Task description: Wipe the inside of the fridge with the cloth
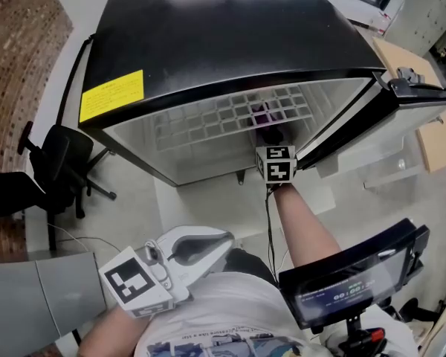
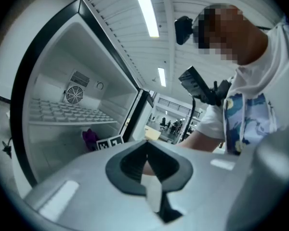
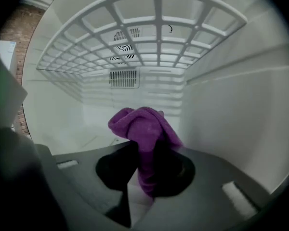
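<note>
Holding cloth [image 3: 142, 126] clamped in right gripper [image 3: 147, 172] inside fridge [image 1: 208, 43]; left gripper [image 2: 145, 166] closed, empty. We judge wiping mostly still ahead.

Soft-napped cloth [image 3: 143, 128] (glossy fridge [image 1: 223, 43])

Office-like workroom, with swivel chair [image 1: 56, 166] and ceiling strip lights [image 2: 145, 9].

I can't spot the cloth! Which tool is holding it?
The right tool, reaching inside the black fridge, grips the crumpled purple cloth; the left tool is shut on nothing.
</note>
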